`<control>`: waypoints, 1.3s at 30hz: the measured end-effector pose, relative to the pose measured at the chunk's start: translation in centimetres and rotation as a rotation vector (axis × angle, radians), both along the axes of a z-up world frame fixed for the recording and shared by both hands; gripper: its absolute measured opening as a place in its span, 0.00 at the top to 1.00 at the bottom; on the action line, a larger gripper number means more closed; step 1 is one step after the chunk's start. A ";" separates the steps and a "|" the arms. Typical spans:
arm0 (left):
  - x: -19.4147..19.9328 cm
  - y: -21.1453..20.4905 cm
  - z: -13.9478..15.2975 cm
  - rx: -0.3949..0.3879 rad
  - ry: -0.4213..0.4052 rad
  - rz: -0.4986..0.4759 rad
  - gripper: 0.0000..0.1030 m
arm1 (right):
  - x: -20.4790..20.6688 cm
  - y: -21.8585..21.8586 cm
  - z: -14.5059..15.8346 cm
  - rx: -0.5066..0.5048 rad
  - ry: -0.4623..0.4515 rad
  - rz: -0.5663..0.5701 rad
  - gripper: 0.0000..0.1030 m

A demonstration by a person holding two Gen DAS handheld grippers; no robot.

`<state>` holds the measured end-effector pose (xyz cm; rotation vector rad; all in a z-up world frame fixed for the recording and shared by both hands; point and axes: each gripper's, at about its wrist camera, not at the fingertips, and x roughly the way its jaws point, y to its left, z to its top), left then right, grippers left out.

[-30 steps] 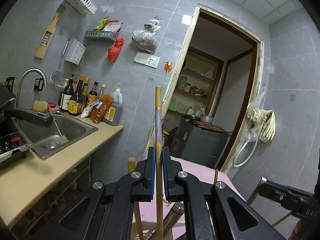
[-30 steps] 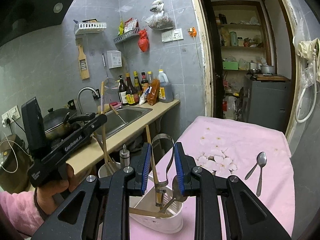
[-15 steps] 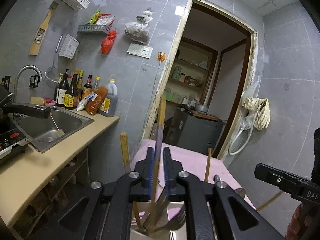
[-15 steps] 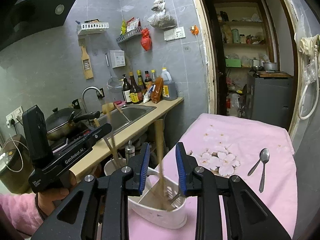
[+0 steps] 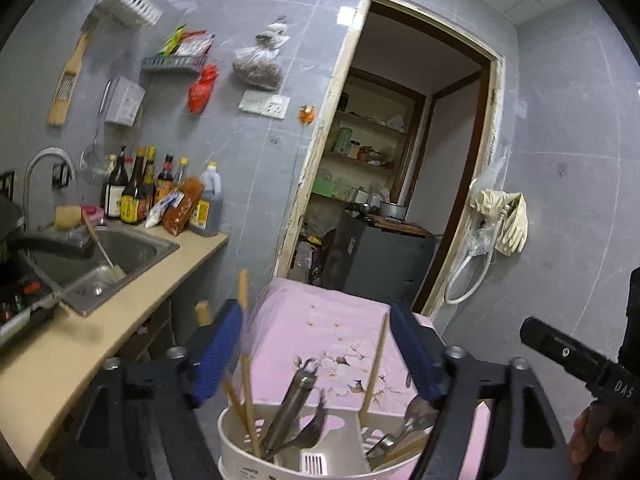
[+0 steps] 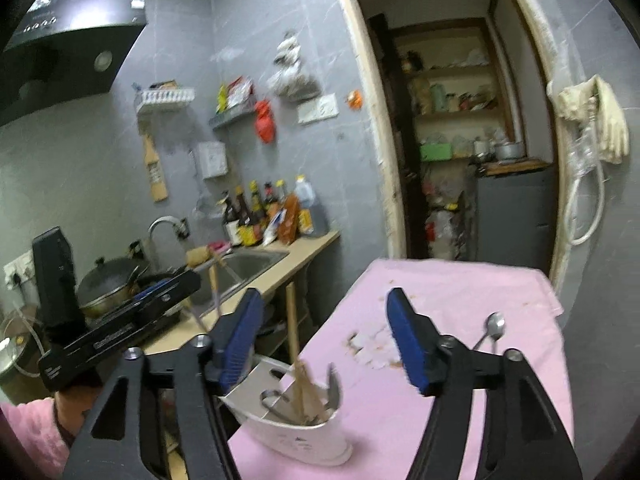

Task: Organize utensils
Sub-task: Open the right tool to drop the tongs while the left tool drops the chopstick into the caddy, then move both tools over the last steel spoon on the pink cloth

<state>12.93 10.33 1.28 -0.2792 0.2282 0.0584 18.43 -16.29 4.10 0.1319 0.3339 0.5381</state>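
Left gripper & right gripper: both spread wide, holding nothing. White utensil holder sits at 6 o'clock under left gripper, w/ chopsticks & metal tongs upright inside. Two spoons lie on pink tabletop at 3 o'clock of right gripper.

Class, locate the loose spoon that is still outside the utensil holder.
In the right wrist view, the spoon lies on the pink tablecloth, right of the white utensil holder.
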 end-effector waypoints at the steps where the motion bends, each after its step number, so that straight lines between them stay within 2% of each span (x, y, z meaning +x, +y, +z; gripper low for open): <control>1: 0.0 -0.5 0.5 0.012 -0.005 -0.008 0.20 | 0.0 -0.5 0.4 0.004 -0.007 -0.016 0.32; 6: 0.5 -3.3 3.1 0.060 -0.027 -0.043 0.05 | 0.3 -3.6 2.2 0.014 -0.041 -0.109 0.15; 8: 0.8 -4.3 3.9 0.068 -0.035 -0.055 0.02 | 0.5 -4.7 3.1 0.013 -0.060 -0.146 0.06; 11: 1.6 -6.0 5.1 0.072 -0.045 -0.076 0.00 | 0.9 -6.4 4.1 0.002 -0.087 -0.194 0.01; 17: 3.2 -9.3 6.5 0.065 -0.063 -0.102 0.00 | 2.3 -9.9 6.1 -0.026 -0.117 -0.262 0.01; 25: 5.9 -14.3 7.7 0.087 -0.078 -0.136 0.00 | 4.6 -14.3 7.4 -0.045 -0.138 -0.308 0.01; 34: 9.8 -19.1 7.9 0.082 -0.062 -0.124 0.00 | 8.2 -18.2 7.0 -0.067 -0.143 -0.317 0.01; 39: 12.3 -21.5 7.4 0.126 -0.028 -0.100 0.00 | 10.9 -20.1 5.9 -0.076 -0.125 -0.322 0.01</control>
